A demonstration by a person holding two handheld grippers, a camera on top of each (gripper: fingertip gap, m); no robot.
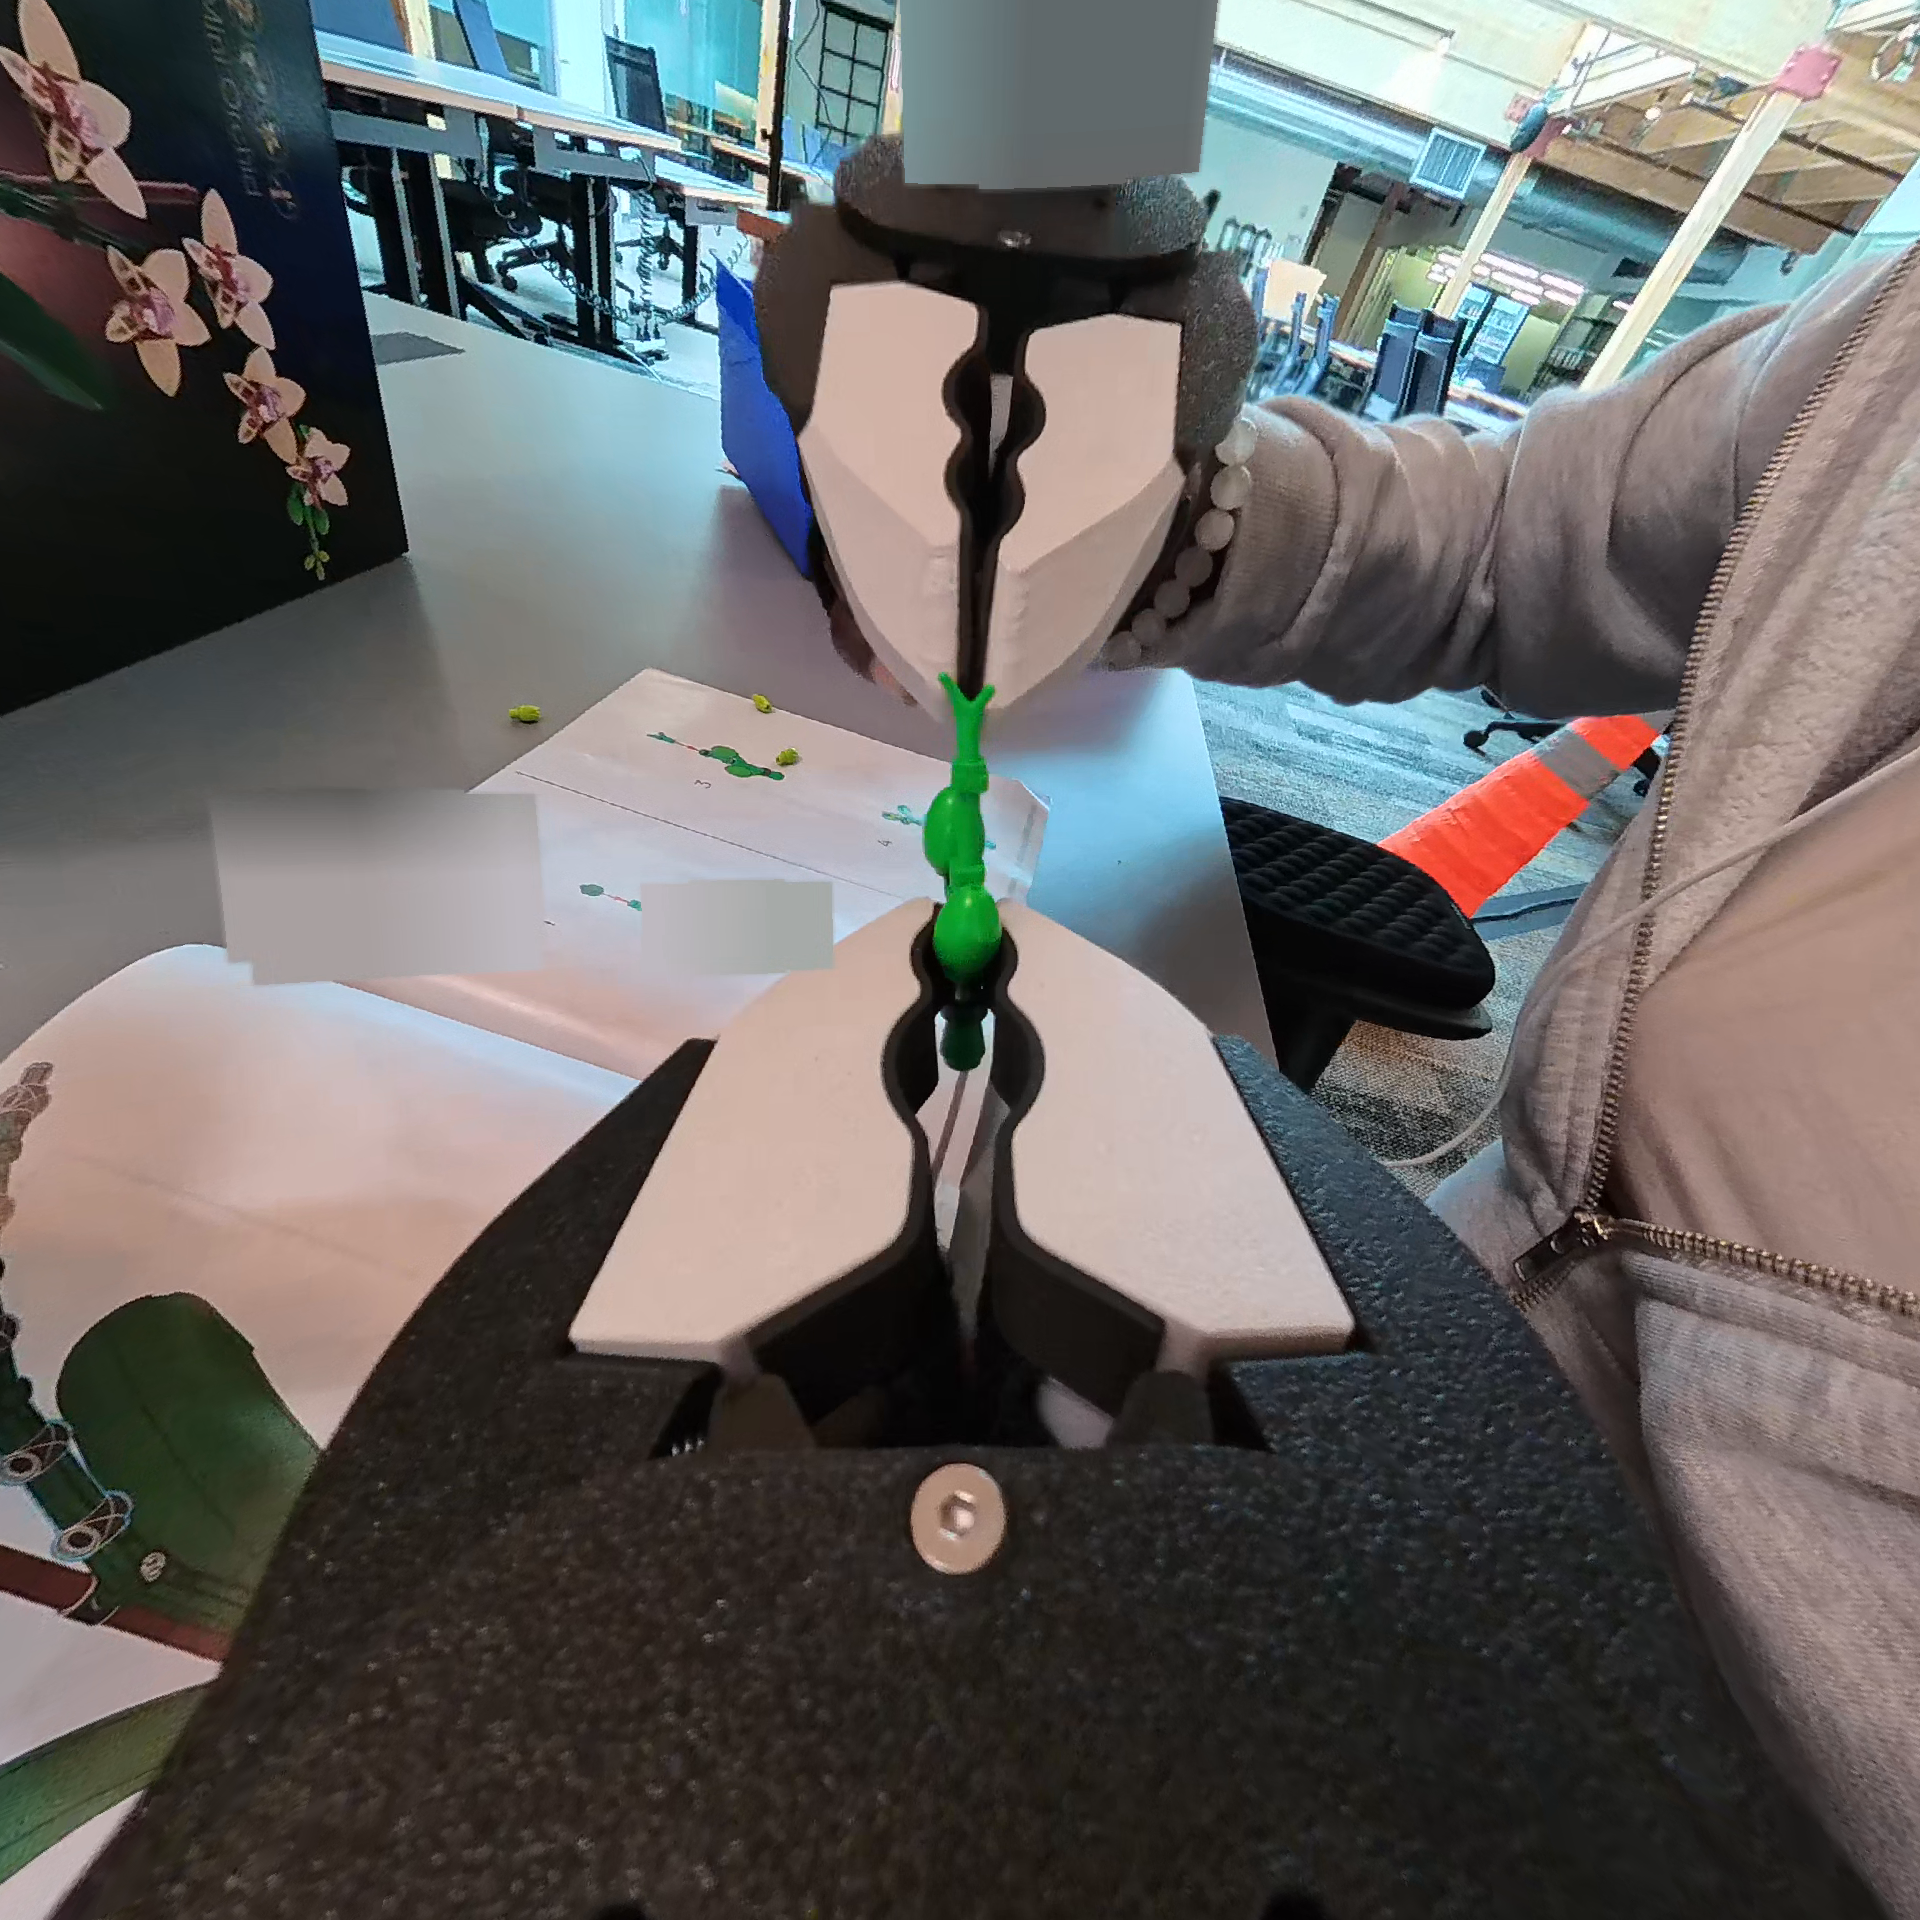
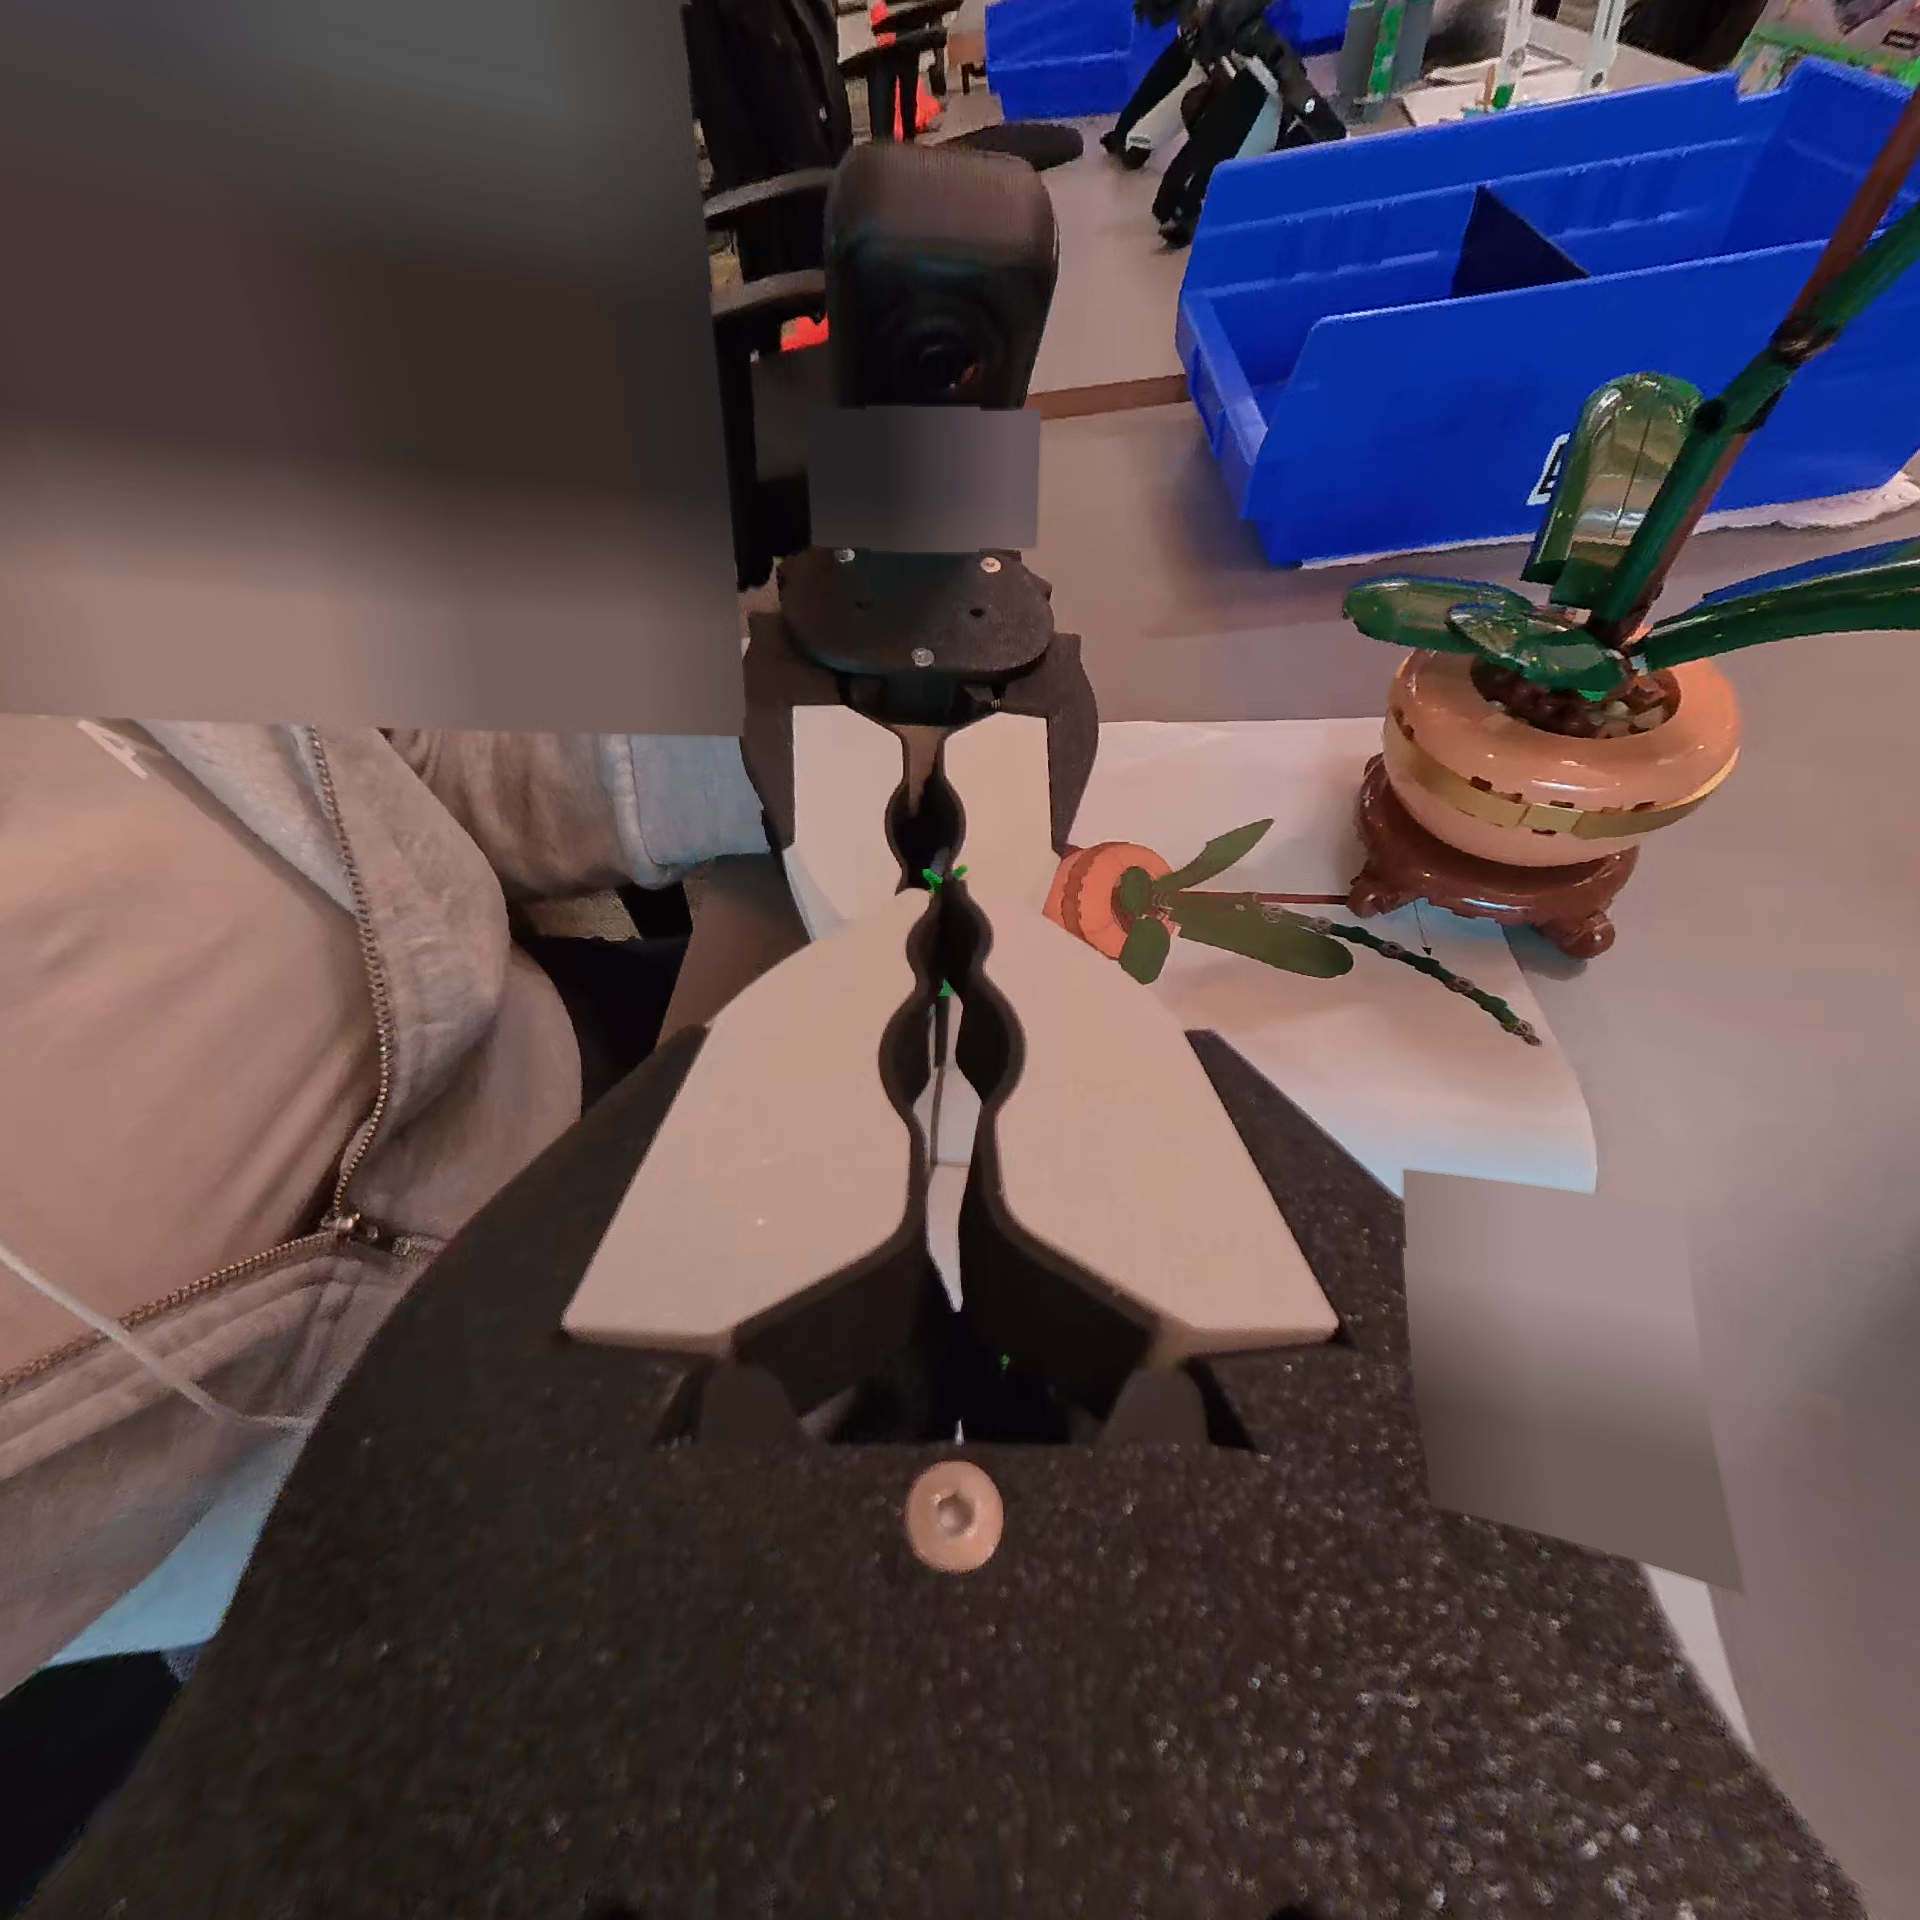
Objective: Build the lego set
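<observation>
Both hand-held grippers, left [image 1: 961,925] and right [image 2: 948,904], pinch one green stem [image 1: 961,831].

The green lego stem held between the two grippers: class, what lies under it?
Under the green stem lies the open instruction booklet on the grey table. The left gripper covers the booklet nearer the camera.

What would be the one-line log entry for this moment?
left gripper: shut on green stem piece | right gripper: shut on its forked end | piece above instruction booklet
</observation>
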